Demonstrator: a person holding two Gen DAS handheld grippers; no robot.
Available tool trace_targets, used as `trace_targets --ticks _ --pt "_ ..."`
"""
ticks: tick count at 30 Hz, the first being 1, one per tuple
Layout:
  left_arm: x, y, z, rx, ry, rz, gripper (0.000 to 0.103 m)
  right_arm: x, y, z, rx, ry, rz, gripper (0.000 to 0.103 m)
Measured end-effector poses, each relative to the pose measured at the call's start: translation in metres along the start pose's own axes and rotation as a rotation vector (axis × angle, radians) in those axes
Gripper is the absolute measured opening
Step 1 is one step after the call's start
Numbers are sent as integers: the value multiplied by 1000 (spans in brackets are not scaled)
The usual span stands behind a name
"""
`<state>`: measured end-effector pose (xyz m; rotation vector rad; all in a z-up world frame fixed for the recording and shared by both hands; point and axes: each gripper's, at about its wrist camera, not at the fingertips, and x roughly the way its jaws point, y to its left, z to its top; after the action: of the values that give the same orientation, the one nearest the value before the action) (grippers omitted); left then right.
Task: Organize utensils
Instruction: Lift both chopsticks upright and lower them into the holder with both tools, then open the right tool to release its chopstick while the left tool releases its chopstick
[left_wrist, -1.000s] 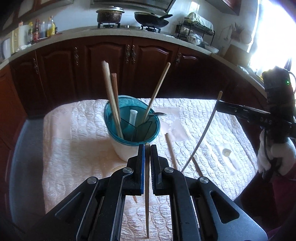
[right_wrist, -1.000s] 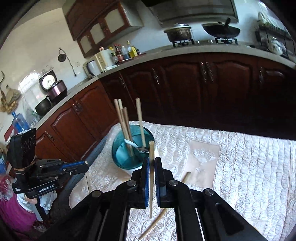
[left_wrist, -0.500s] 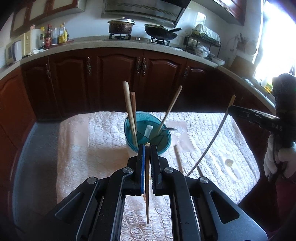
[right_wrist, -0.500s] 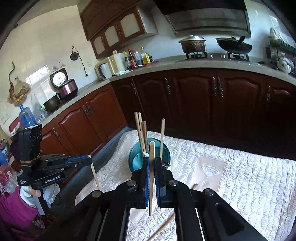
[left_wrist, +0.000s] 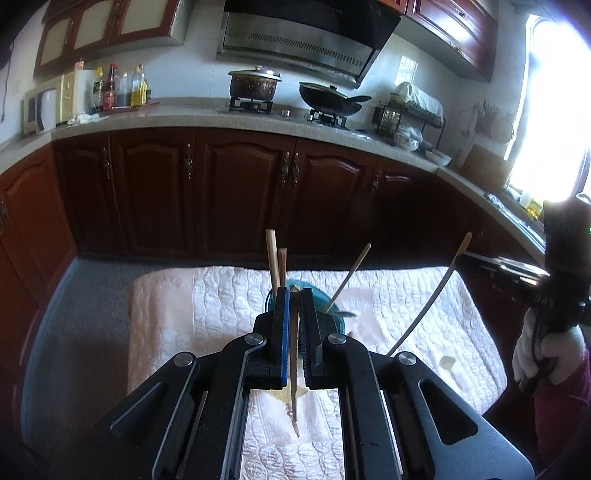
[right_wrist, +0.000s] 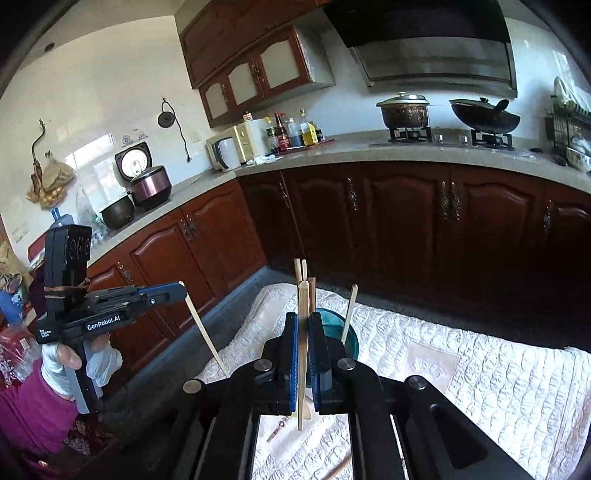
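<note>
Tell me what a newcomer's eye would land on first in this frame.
Each black two-finger gripper, the left gripper and the right gripper, is shut on a single pale wooden chopstick, lifted above the white quilted tablecloth. Just beyond them a round teal plastic utensil holder stands on the cloth with more chopsticks sticking up from it. Behind runs a dark red-brown cabinet front.

Ahead of your claws, a lidded pot (left_wrist: 255, 85) and black wok (left_wrist: 330, 99) sat on the stove; bottles (left_wrist: 122, 90) stood farther left.
</note>
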<state>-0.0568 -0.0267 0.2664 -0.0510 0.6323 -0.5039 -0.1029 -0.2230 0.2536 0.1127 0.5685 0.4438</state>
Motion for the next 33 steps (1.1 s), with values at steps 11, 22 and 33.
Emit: trace_targets --ticks 11,22,33 --pt "-13 -2 32 4 -67 -6 4 2 8 25 -20 -38 9 5" --pt "-2 -2 63 -5 -124 19 4 15 7 69 -14 -114 -73 5" --pt "56 -6 52 6 -94 88 4 80 -4 74 -28 -68 -167 5"
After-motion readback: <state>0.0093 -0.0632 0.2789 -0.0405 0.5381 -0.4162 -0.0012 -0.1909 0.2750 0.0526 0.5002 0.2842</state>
